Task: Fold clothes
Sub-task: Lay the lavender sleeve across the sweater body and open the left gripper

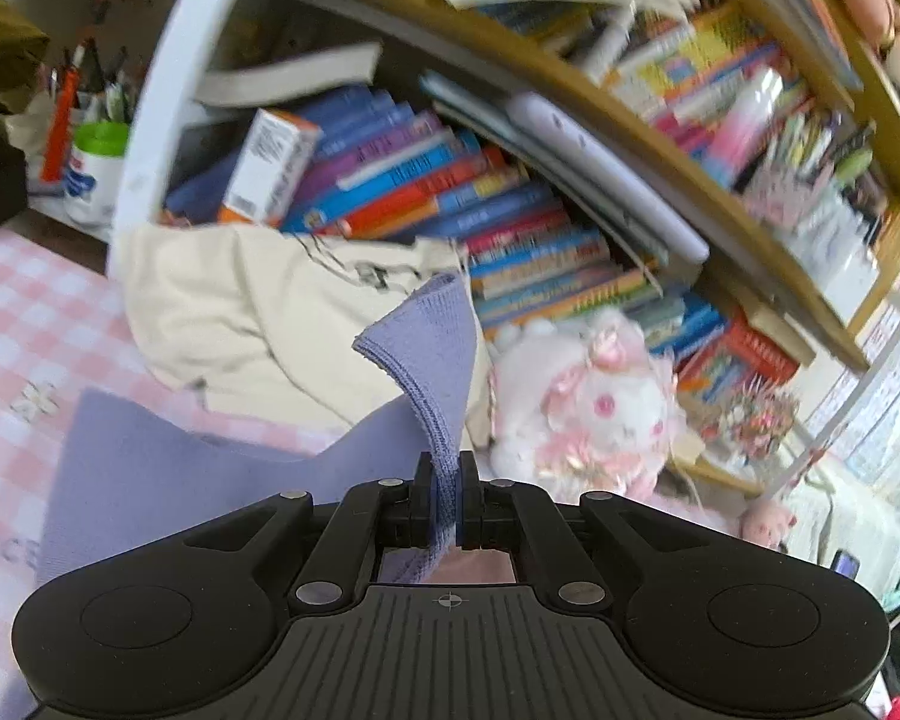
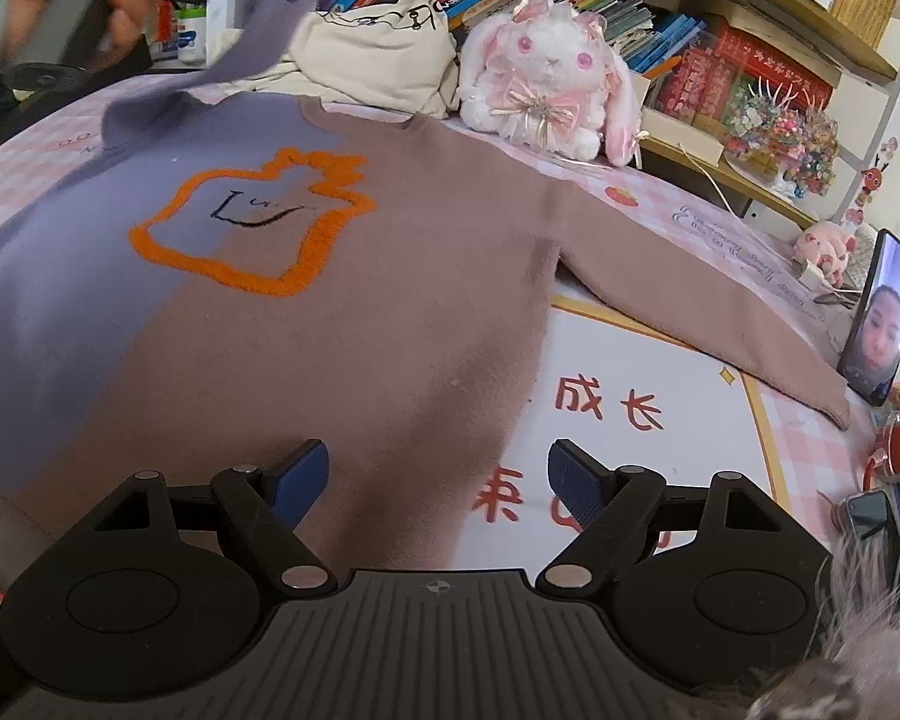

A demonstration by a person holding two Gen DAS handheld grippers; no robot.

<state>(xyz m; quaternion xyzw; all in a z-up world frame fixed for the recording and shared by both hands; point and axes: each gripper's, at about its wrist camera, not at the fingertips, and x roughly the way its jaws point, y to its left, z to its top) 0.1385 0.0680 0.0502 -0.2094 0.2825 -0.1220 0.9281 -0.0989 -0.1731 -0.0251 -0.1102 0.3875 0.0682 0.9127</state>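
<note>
One lilac knit sleeve (image 1: 432, 354) pinched in left gripper (image 1: 448, 498), lifted for fold-in across two-tone sweater (image 2: 306, 312); right gripper (image 2: 438, 474) spread wide, mauve sleeve (image 2: 708, 306) probably next.

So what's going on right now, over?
Left gripper shut on purple sleeve, lifted off the table. Right gripper open above sweater, which lies flat, pink sleeve spread out. Plush bunny touches the collar edge.

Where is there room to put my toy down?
Free: the white mat between the sweater body and its brown sleeve. Crowded: the back edge, with bunny and cream bag, and by the phone.
</note>
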